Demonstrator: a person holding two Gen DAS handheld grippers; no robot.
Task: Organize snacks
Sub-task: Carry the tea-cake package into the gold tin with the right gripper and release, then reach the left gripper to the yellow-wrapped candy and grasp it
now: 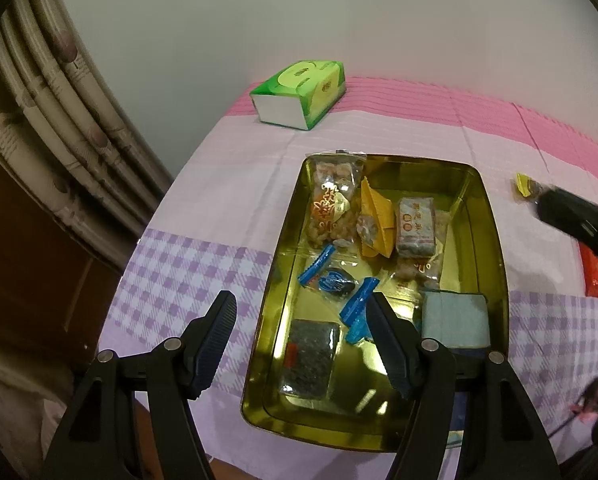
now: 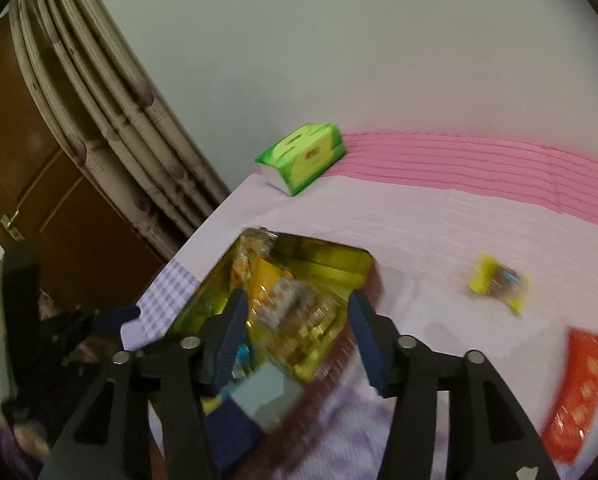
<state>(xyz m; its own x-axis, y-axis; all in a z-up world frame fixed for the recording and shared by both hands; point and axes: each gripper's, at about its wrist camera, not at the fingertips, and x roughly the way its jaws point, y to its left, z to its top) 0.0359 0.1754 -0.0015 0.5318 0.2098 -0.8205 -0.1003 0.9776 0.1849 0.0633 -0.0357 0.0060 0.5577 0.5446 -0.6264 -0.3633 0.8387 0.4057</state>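
Both hand-held grippers, left (image 1: pixel 301 316) and right (image 2: pixel 297 314), are hanging apart and empty over the gold snack tin (image 1: pixel 495 240).

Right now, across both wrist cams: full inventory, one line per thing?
tin tray: 1, gold, middle of the tablecloth
snack packets in the tray: several; clear nut bag, orange packet, grey-green bar, blue-ended candy, dark packet, pale blue-grey packet
yellow packet: 1, yellow, on the cloth right of the tray
red packet: 1, red-orange, on the cloth, near right
tissue box: 1, green, far corner
tablecloth: 1, pink and purple check
curtain: 1, beige, left
door: 1, brown, left
left gripper: open, empty, over the tray's near left edge
right gripper: open, empty, blurred
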